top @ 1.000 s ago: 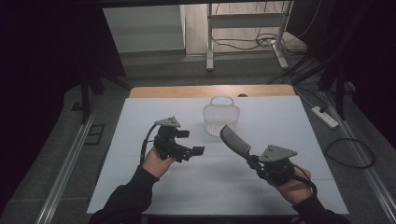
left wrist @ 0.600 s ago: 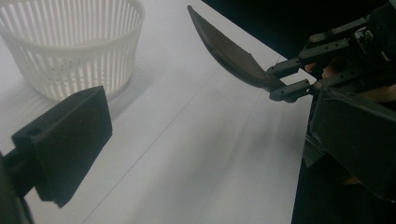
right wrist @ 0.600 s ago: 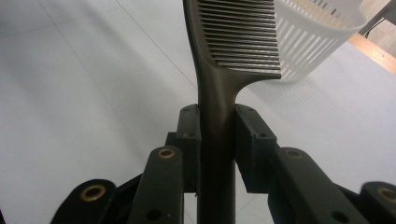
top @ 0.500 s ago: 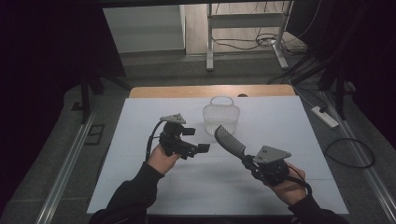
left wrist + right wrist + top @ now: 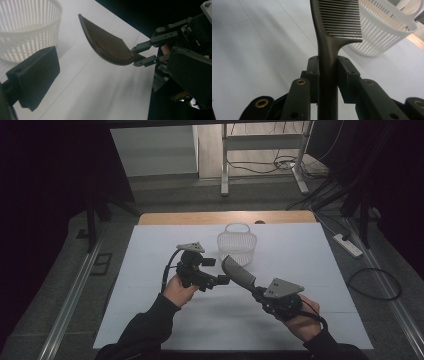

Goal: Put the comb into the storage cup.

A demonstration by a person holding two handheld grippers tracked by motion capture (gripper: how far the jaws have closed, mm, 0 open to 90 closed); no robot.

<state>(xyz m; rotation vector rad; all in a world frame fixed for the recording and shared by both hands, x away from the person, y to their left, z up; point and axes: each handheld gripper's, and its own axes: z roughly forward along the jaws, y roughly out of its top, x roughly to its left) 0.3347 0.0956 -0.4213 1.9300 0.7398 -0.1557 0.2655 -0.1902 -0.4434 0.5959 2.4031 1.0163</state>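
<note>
A dark comb (image 5: 238, 273) sticks up and to the left from my right gripper (image 5: 256, 291), which is shut on its handle. In the right gripper view both pads clamp the comb's handle (image 5: 327, 62), and its teeth face the white slatted basket (image 5: 384, 30). My left gripper (image 5: 216, 271) is held above the table just left of the comb, open, with nothing between its jaws. In the left gripper view the comb (image 5: 107, 46) hangs ahead, between the wide-set black pads (image 5: 37, 75), not touching them. The basket (image 5: 237, 244) stands upright behind the comb's tip.
A white sheet (image 5: 150, 285) covers the table, with a wooden strip (image 5: 200, 218) along the far edge. Beyond it a metal stand (image 5: 225, 165) and cables lie on the floor. A power strip (image 5: 347, 245) lies off the table's right side.
My left gripper has moved right and my right gripper has moved left with the comb, so the two are closer together. The basket has not moved.
</note>
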